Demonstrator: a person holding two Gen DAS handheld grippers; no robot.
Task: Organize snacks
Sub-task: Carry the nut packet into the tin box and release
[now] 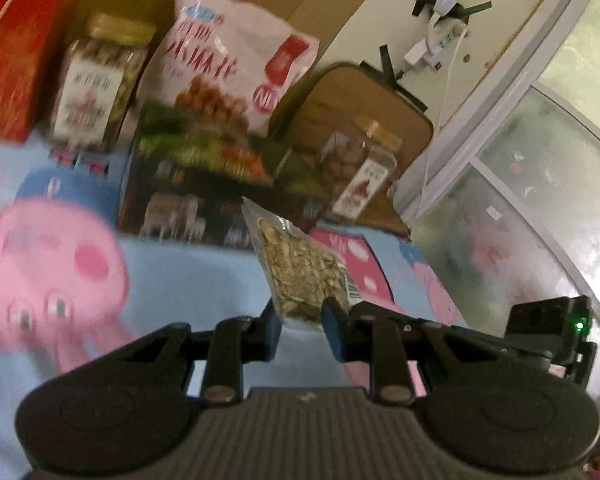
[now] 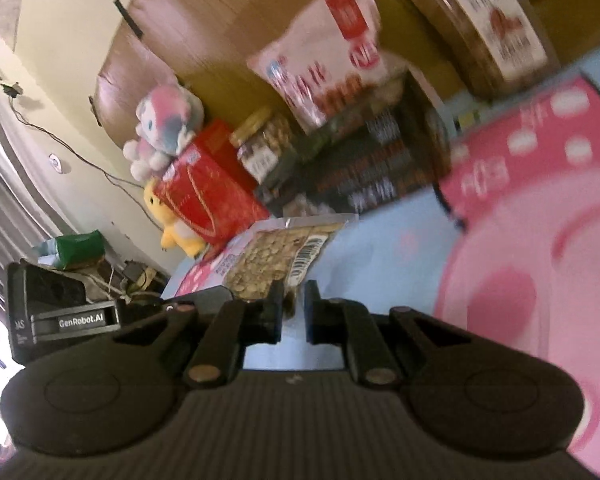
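Observation:
A clear packet of pale seeds (image 1: pixel 300 272) with a barcode label stands up between the fingers of my left gripper (image 1: pixel 300 308), which is shut on its lower edge. In the right wrist view the same kind of packet (image 2: pixel 268 256) lies out ahead of my right gripper (image 2: pixel 294 288), whose jaws are shut on its near edge beside the barcode. It looks like one packet held by both, lifted a little above the blue cartoon sheet (image 1: pixel 188 280). Each view shows the other gripper's black body off to the side.
Snacks line the back wall: a red box (image 1: pixel 16 52), a gold-lidded nut jar (image 1: pixel 96 80), a pink bag (image 1: pixel 228 52), a dark flat box (image 1: pixel 196 176) and a smaller jar (image 1: pixel 360 172). Plush toys (image 2: pixel 168 128) sit beyond the red box (image 2: pixel 208 192). A window is on the right.

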